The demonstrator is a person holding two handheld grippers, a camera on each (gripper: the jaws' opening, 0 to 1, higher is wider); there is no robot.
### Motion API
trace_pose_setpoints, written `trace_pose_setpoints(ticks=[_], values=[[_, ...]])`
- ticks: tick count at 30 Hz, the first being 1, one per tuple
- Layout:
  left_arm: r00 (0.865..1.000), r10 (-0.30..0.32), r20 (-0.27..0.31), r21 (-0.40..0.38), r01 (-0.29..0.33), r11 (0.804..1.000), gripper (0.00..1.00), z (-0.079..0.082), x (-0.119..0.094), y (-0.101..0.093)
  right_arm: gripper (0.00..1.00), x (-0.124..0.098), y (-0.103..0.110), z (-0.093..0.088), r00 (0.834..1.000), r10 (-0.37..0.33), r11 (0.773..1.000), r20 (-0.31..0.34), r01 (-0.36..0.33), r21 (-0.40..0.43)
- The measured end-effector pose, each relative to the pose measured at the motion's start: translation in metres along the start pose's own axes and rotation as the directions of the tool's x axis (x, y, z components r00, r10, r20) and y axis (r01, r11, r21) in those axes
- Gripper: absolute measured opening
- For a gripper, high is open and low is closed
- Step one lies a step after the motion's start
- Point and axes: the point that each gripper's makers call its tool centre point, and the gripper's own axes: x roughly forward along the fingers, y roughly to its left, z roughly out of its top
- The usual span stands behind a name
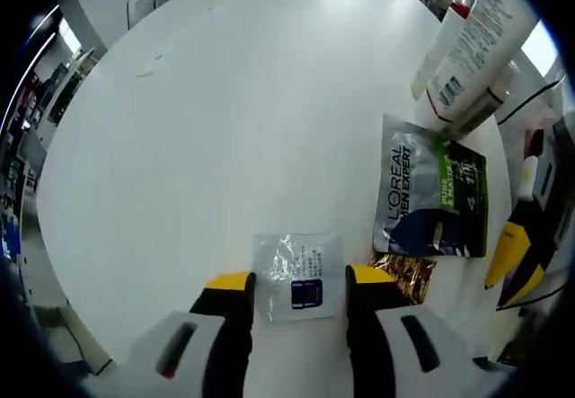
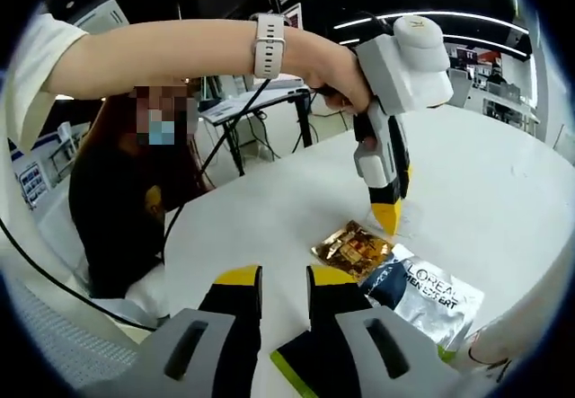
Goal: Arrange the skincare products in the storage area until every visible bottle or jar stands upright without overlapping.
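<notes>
A small clear sachet with a dark blue label lies flat on the white table, between the yellow tips of my open left gripper, which straddles it. Right of it lie a gold foil sachet and a silver and green L'Oreal sachet. White tubes stand at the far right. From the right gripper view, the left gripper points down at the table beside the gold sachet and the L'Oreal sachet. My right gripper hovers near them, jaws slightly apart, empty.
A person sits at the table's near edge; an arm with a white watch holds the left gripper. The right gripper shows at the right side of the left gripper view. Desks and cables lie beyond the table.
</notes>
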Motion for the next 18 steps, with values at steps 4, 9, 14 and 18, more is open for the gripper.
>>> trace_pose_setpoints(ticks=[4,9,14,18], values=[[1.0,-0.003,-0.006,0.001,0.003,1.0,0.4,-0.003,0.004,0.012,0.2,-0.001,0.004,0.0,1.0,0.006,1.0,0.002,-0.006,0.001],[1.0,0.001,-0.008,0.006,-0.001,1.0,0.39,-0.006,0.007,0.021,0.2,-0.002,0.004,0.001,1.0,0.006,1.0,0.007,-0.006,-0.001],[1.0,0.003,-0.006,0.015,-0.003,1.0,0.39,-0.005,0.005,0.016,0.2,-0.004,0.003,0.001,1.0,0.003,1.0,0.007,-0.003,0.001],[1.0,0.012,0.006,0.028,-0.012,1.0,0.39,-0.001,-0.003,0.008,0.2,-0.005,0.002,0.001,1.0,-0.001,1.0,0.007,0.001,0.001]])
